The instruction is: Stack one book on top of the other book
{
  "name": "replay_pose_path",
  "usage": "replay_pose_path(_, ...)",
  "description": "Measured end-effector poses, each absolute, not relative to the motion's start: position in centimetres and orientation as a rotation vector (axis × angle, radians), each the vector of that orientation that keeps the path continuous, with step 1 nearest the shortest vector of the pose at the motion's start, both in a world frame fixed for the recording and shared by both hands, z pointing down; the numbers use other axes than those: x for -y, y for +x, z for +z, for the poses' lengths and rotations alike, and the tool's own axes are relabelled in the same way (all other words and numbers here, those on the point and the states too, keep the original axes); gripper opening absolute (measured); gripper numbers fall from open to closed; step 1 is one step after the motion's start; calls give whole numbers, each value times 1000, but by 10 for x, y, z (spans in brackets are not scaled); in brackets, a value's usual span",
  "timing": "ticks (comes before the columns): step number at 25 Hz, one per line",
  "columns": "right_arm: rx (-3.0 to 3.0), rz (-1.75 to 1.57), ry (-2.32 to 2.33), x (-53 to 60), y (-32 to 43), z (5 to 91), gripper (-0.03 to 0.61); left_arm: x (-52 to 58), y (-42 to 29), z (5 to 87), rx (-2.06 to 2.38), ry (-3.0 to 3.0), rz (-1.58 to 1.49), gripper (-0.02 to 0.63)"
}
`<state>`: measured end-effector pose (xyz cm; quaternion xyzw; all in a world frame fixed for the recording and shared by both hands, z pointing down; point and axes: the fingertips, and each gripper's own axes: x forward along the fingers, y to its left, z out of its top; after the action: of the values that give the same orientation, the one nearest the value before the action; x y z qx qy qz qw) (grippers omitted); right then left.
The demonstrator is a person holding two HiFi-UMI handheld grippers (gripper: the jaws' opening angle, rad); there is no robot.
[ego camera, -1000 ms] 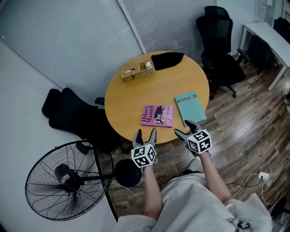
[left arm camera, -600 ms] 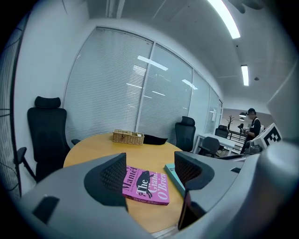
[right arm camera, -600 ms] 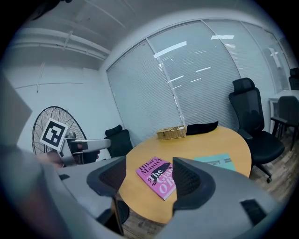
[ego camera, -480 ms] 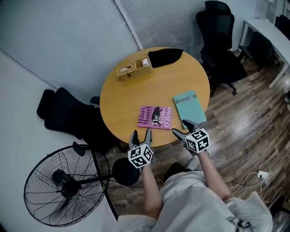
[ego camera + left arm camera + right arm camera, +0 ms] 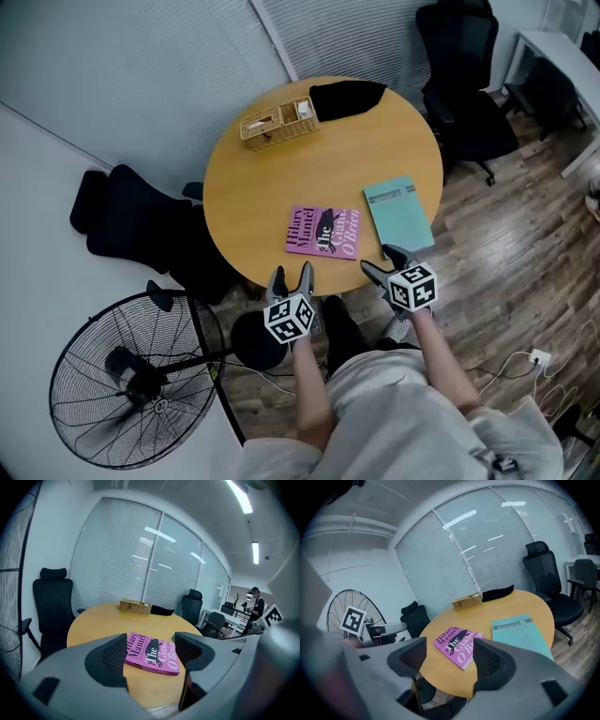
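No stacking has been carried out. The pink book [image 5: 324,232] and the teal book [image 5: 398,213] are found flat and apart on the desk [image 5: 272,178]. The left gripper [image 5: 292,274] and right gripper [image 5: 380,261] are held off the desk's near edge, jaws spread and empty. Grasp and placement are judged outstanding.

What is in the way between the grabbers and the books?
Nothing visible. Only bare table lies between the left gripper and the pink book, the right gripper and the teal book, or the two books.
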<state>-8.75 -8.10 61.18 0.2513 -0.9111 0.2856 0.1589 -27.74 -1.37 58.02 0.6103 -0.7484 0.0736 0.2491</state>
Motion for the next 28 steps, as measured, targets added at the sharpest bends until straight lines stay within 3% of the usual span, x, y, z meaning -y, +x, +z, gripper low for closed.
replay_pose_path(15, 2493, 934, 841, 140, -141, 641, 304, 98, -334, 620, 1859, 1721, 327, 334)
replay_pose_path(28, 2292, 1006, 946, 171, -160, 690, 304, 141, -361, 722, 1583, 1671, 492, 334)
